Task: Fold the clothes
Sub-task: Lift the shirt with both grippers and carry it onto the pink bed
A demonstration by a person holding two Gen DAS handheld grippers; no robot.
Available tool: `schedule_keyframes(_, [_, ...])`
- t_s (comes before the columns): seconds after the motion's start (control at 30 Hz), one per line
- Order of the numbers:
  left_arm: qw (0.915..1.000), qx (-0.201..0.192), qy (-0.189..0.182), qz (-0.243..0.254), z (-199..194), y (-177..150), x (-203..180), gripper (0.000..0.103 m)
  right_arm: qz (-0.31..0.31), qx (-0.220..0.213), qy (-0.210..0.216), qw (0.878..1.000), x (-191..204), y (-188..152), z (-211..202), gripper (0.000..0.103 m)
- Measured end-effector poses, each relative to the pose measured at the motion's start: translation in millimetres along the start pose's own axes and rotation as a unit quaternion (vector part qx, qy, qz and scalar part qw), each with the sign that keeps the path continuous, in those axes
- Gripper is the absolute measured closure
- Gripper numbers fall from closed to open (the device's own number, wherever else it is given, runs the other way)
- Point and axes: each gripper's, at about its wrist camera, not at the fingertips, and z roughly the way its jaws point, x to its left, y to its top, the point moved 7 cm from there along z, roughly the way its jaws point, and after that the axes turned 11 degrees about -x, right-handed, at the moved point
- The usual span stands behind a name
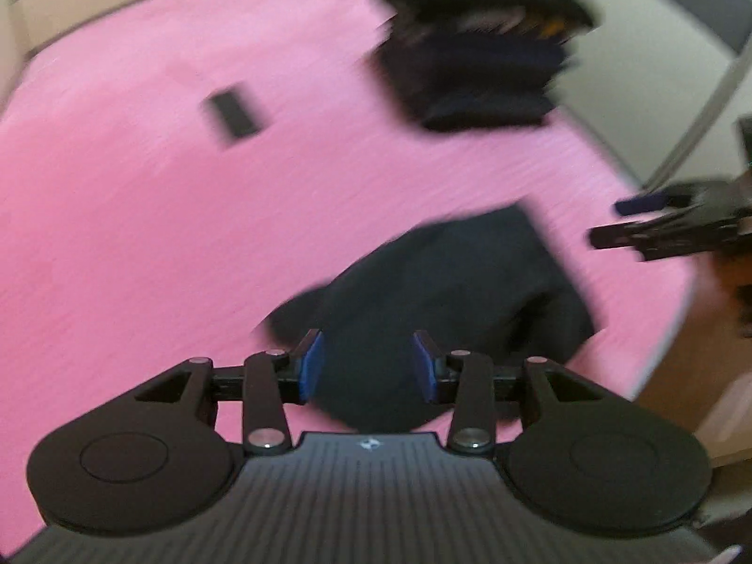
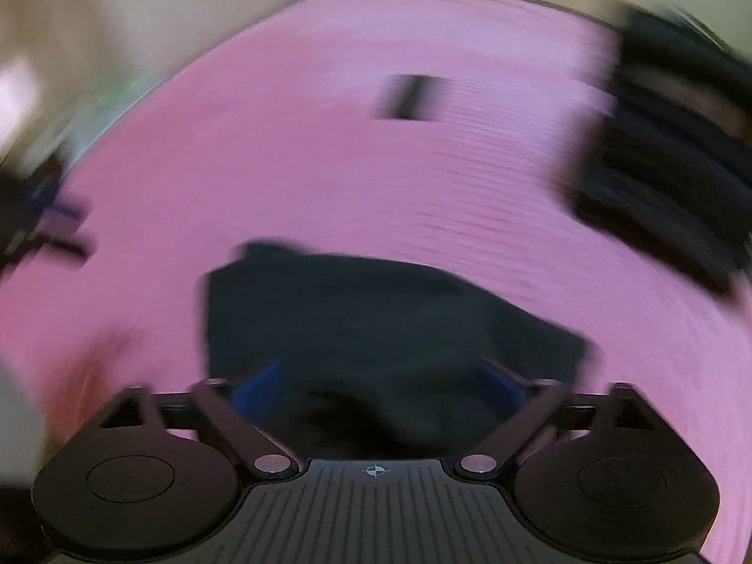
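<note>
Both tools gaping – left tool [image 1: 368, 365], right tool [image 2: 376, 387] – over my dark garment [image 1: 446, 282] | risk: folds slump, nothing pinning them

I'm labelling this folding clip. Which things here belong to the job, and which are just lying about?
Job: dark garment on the pink cover; pile of dark clothes; left gripper; right gripper.
Lying about: small black rectangular object.

A: Where is the garment [image 1: 451, 282] lying?

B: On the cloth [image 1: 141, 235], at six o'clock, under both grippers.

A: And the pile [image 1: 474, 47]?

B: Sitting at one o'clock; the small block [image 1: 232, 113] is lying at eleven.
</note>
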Motion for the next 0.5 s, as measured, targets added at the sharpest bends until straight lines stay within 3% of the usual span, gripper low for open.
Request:
schedule_keyframes(0.03, [0.9998,0.010,0.014,-0.004,1,-10,12,0.062,-0.048,0.006,0.026,0.998,23,1,14,0.007])
schedule_keyframes(0.1, [0.9989,0.027,0.037,-0.010,2,-32,33,0.061,-0.186,0.054,0.046,0.980,68,-11,55,0.007])
schedule_keyframes(0.17, [0.9981,0.037,0.048,-0.012,3,-50,46,0.060,-0.326,0.110,0.045,0.938,95,-37,91,0.007])
schedule_keyframes(0.23, [0.9978,0.042,0.048,-0.017,9,-62,55,0.057,-0.406,0.138,0.040,0.903,106,-64,113,0.008])
schedule_keyframes(0.3, [0.9977,0.046,0.046,-0.018,11,-74,61,0.056,-0.418,0.142,0.048,0.896,102,-75,125,0.047])
schedule_keyframes(0.33, [0.9977,0.048,0.045,-0.016,10,-81,64,0.056,-0.392,0.140,0.046,0.908,98,-66,120,0.085])
schedule_keyframes(0.4, [0.9976,0.052,0.043,-0.014,6,-94,69,0.056,-0.325,0.124,0.040,0.937,89,-41,100,0.094])
schedule_keyframes(0.5, [0.9978,0.051,0.039,-0.017,-4,-101,79,0.056,-0.174,0.070,0.023,0.982,67,21,53,0.096])
